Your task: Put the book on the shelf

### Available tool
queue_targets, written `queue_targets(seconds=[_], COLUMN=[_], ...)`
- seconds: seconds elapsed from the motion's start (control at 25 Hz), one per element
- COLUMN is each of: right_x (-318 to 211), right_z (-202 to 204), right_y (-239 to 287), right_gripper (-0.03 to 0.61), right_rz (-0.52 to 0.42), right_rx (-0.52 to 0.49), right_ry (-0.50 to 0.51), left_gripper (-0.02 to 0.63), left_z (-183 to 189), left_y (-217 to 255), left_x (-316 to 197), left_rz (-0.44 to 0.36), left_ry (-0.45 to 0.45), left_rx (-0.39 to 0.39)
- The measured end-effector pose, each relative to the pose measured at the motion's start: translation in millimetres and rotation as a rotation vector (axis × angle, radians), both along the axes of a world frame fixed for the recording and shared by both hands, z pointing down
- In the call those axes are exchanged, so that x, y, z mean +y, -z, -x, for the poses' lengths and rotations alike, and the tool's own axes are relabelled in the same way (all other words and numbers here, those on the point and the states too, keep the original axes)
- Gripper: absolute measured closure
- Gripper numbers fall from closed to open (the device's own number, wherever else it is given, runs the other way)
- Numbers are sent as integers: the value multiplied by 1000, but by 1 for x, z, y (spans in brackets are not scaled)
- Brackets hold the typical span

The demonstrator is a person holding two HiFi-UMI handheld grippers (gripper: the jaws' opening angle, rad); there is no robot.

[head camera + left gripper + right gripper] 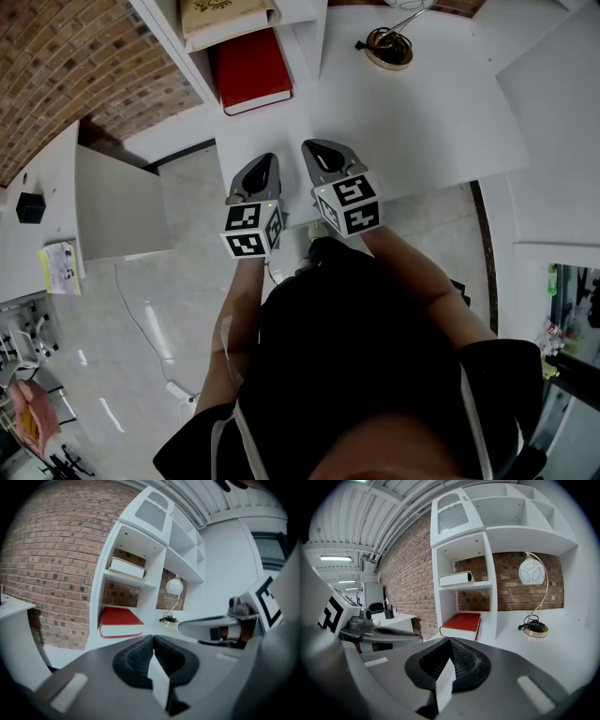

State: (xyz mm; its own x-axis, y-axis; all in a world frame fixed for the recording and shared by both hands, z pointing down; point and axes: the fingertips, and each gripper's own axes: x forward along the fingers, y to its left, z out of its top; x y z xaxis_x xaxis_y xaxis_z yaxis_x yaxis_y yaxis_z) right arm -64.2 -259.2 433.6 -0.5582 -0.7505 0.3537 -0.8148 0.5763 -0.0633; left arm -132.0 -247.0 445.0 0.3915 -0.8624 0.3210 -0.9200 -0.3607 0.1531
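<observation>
A red book (251,71) lies flat in the bottom compartment of the white shelf unit (309,37), its near edge sticking out a little; the same red book (119,622) shows in the left gripper view, and the red book (462,624) in the right gripper view. Both grippers hover side by side over the white desk (412,122), short of the shelf. My left gripper (262,169) is shut and holds nothing. My right gripper (319,152) is also shut and empty, its tip a bit nearer the shelf. A cream book (220,19) lies on the shelf board above.
A desk lamp with a round brass base (389,49) and white globe (531,572) stands right of the shelf. A brick wall (66,66) runs behind. Another white table (33,225) at the left carries a black holder (29,206) and papers. The person's dark torso fills the lower view.
</observation>
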Motion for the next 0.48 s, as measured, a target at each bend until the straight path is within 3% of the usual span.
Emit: queue_targets(seconds=[0.48], right_x=[8], right_z=[-7], right_y=[-9], right_gripper=[583], right_rz=[20], right_rx=[-14], right_ry=[-11], left_gripper=[604], left_z=[-8], left_y=[-11], left_x=[10], left_rz=[28], left_ry=[-14], left_rx=[4])
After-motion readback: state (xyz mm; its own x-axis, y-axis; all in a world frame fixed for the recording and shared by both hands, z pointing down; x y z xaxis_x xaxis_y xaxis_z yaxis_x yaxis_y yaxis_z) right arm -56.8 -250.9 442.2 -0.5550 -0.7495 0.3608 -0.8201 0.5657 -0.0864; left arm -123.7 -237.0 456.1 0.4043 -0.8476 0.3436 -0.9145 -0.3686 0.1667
